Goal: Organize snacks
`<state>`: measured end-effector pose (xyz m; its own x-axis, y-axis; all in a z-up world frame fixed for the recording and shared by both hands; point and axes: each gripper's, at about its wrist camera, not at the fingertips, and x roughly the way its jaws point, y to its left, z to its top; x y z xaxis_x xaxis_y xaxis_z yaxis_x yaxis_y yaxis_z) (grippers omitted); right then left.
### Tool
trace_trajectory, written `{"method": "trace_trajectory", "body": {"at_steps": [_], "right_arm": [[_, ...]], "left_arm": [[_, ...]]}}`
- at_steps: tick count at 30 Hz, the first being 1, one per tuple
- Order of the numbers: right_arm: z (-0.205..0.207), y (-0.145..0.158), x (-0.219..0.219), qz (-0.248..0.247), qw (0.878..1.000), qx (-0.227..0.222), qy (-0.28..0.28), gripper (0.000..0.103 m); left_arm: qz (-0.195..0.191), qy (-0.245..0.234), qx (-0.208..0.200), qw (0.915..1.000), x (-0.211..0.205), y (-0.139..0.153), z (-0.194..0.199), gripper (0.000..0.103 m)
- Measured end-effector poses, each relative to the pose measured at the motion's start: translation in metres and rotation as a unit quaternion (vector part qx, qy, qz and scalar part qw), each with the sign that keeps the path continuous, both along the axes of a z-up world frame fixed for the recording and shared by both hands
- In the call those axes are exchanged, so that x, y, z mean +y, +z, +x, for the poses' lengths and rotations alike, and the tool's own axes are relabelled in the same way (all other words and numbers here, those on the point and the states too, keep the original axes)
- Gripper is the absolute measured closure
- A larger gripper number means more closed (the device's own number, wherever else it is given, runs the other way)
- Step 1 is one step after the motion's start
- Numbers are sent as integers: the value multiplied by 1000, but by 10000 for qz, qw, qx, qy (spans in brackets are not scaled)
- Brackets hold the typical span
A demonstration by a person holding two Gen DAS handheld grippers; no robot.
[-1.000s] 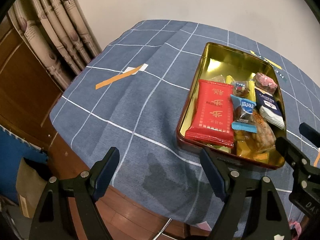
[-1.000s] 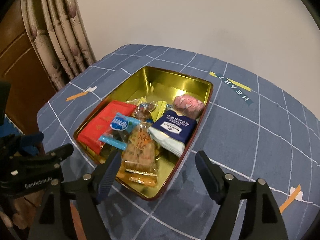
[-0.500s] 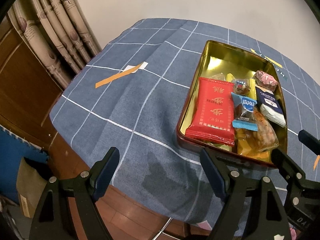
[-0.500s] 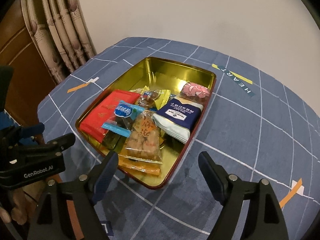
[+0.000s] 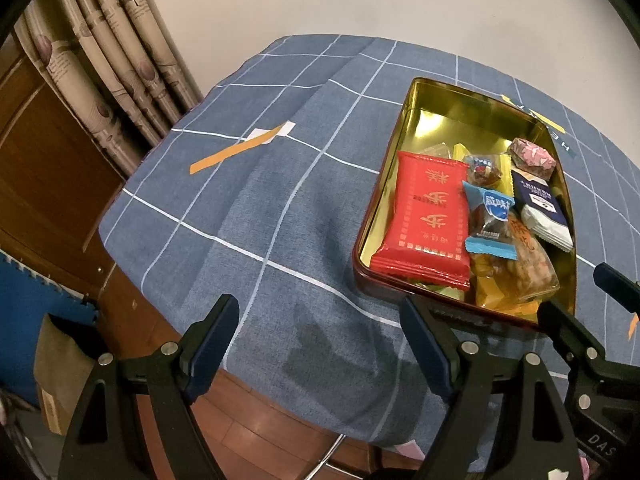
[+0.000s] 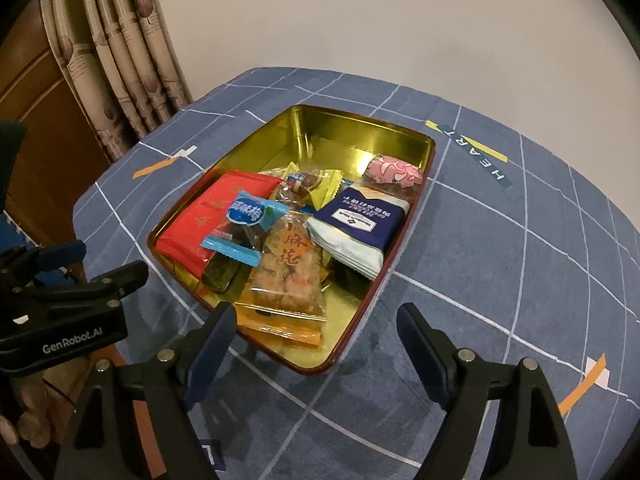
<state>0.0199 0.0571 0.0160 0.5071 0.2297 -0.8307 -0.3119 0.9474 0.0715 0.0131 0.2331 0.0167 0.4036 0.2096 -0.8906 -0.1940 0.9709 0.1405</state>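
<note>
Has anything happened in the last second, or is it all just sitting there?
Very little. The right gripper opened its jaws slightly wider and tilted a touch, so the tin sits a bit higher in its view. Nothing was picked up or let go. The left gripper stays open and empty, and the snacks lie unmoved in the tin.

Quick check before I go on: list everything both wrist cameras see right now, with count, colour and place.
tin: 1, gold inside with a dark red rim, on the tablecloth
red packet: 1, red, left side of the tin
plum candy: 1, blue ends, partly on the red packet
twist snack bag: 1, clear with orange print, near end of the tin
navy packet: 1, navy and white, right side of the tin
pink sweet: 1, pink, far right of the tin
tablecloth: 1, blue with white grid
curtain: 1, beige, behind on the left
left gripper: open, empty
right gripper: open, empty
</note>
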Motion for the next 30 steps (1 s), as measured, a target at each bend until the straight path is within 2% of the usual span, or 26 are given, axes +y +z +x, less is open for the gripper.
{"method": "trace_trajectory", "body": {"at_steps": [12, 30], "right_arm": [[1, -2, -1, 20, 10000, 84, -13, 19], [-1, -5, 5, -34, 9999, 118, 85, 19]], "left_arm": [[-150, 43, 52, 9999, 3, -2, 0, 23], [-90, 25, 54, 9999, 2, -3, 1, 23]]}}
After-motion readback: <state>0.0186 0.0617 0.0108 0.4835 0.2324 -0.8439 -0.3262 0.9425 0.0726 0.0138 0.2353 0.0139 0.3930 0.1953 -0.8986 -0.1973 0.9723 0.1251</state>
